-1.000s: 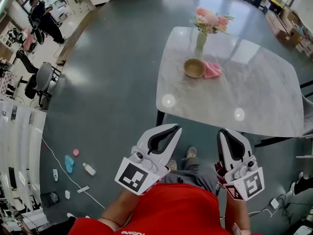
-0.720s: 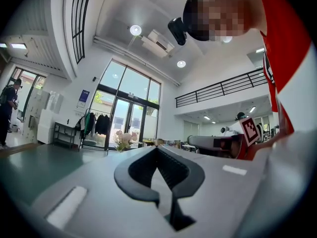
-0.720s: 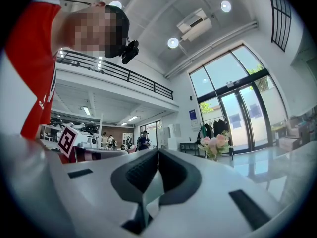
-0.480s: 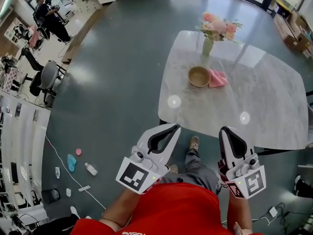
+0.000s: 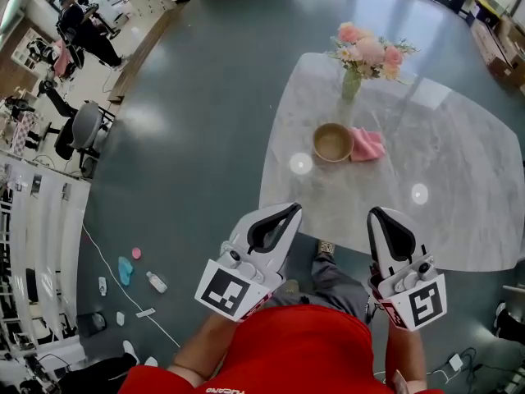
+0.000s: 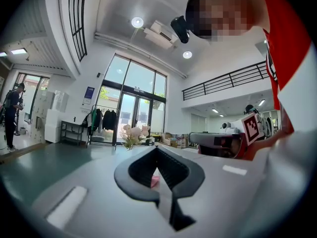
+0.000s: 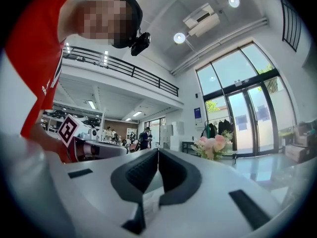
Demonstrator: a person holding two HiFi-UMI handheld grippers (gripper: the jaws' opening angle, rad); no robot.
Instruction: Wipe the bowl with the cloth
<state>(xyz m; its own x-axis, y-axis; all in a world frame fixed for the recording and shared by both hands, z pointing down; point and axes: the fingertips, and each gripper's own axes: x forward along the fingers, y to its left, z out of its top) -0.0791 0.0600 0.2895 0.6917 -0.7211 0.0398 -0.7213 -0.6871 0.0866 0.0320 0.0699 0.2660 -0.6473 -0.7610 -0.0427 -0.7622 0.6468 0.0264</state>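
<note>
A tan bowl (image 5: 333,142) sits on the white marble table (image 5: 443,220), with a pink cloth (image 5: 367,144) lying against its right side. Both grippers are held close to my body, short of the table's near edge. My left gripper (image 5: 289,210) is shut and empty, and so is my right gripper (image 5: 379,214). In the left gripper view a bit of the pink cloth (image 6: 155,182) shows through the gap behind the shut tips (image 6: 156,148). The right gripper view shows its shut tips (image 7: 158,149) pointing across the table.
A vase of pink flowers (image 5: 366,56) stands on the table behind the bowl. Small items and a cable lie on the grey floor (image 5: 189,138) at lower left. Office chairs and a person (image 5: 82,27) are far off at upper left.
The table, bowl and cloth have drifted closer and lower in the head view as I walk towards them. Both grippers keep their place in front of me, shut.
</note>
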